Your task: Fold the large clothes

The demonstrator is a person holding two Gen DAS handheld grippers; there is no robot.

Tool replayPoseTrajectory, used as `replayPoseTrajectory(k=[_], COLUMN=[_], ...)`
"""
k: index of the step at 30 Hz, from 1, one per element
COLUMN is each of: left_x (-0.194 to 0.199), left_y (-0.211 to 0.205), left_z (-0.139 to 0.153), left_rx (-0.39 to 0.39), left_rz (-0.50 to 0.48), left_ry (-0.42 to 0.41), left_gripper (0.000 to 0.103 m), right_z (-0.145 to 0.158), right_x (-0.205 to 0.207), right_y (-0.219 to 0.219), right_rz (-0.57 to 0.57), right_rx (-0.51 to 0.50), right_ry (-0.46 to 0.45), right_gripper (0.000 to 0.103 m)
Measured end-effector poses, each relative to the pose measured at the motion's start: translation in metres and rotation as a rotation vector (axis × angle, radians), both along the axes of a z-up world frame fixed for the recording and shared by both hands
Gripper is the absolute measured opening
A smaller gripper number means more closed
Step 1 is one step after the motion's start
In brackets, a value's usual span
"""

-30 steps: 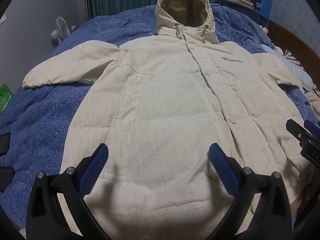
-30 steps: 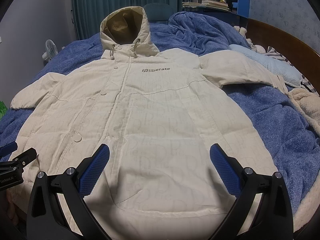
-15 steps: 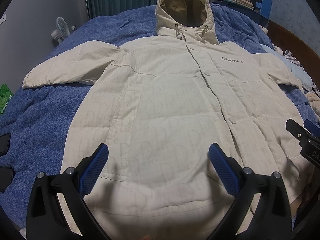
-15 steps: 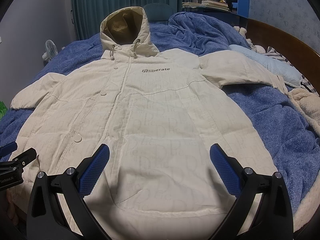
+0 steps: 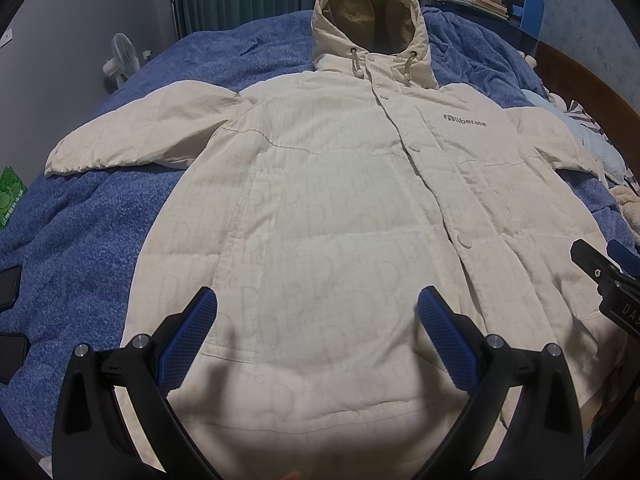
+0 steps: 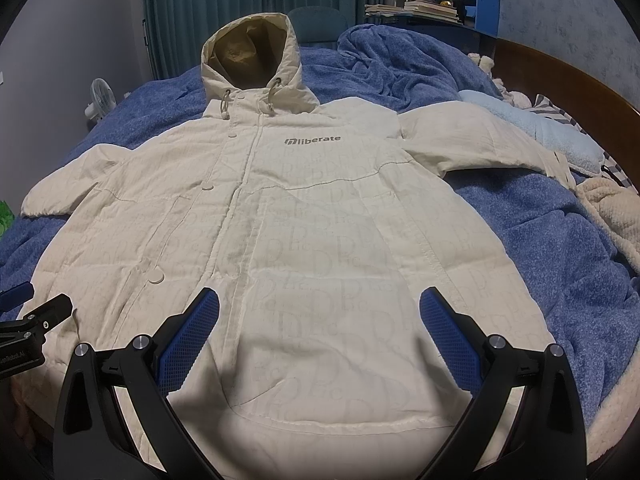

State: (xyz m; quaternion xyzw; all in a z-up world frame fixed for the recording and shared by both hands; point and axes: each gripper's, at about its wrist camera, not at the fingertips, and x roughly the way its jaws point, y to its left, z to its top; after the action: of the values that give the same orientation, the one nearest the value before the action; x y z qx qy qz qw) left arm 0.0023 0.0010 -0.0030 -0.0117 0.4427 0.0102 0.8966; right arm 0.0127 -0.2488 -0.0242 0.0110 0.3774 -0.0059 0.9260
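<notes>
A cream hooded padded coat [image 5: 328,200] [image 6: 304,220] lies flat, front up, on a blue bedspread, hood toward the far side and both sleeves spread outward. My left gripper [image 5: 316,312] hovers open above the coat's lower left half, nothing between its blue pads. Over the lower right half my right gripper [image 6: 318,312] is likewise open and holds nothing. Each gripper shows at the edge of the other's view: the right one [image 5: 608,276], the left one [image 6: 36,320].
The blue bedspread [image 5: 80,232] covers the bed around the coat. A wooden headboard [image 6: 568,76], a pale blue pillow [image 6: 552,128] and a cream fleece [image 6: 608,216] lie on the right. A small fan [image 5: 122,56] and dark phones [image 5: 8,284] are on the left.
</notes>
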Motion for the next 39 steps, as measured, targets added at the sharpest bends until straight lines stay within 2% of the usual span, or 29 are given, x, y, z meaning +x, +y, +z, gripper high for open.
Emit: replayPoseTrajectory(k=[33,36,39], left_x=[0.0,0.001,0.006], left_y=[0.002,0.002,0.006], left_z=[-0.002,-0.001,0.009], left_rx=[-0.007,0.016,0.034], left_rz=[0.002,0.009,0.011], left_ry=[0.011,0.012,-0.004], left_gripper=[0.097,0.097,0.097], right_z=[0.002,0.005,0.015], right_x=[0.0,0.0,0.002], right_y=[-0.001,-0.001,-0.008], right_rz=[0.001,0.001,0.007], right_rx=[-0.001,0.001,0.01], right_ry=[0.002,0.004,-0.047], right_gripper=[0.097,0.097,0.097])
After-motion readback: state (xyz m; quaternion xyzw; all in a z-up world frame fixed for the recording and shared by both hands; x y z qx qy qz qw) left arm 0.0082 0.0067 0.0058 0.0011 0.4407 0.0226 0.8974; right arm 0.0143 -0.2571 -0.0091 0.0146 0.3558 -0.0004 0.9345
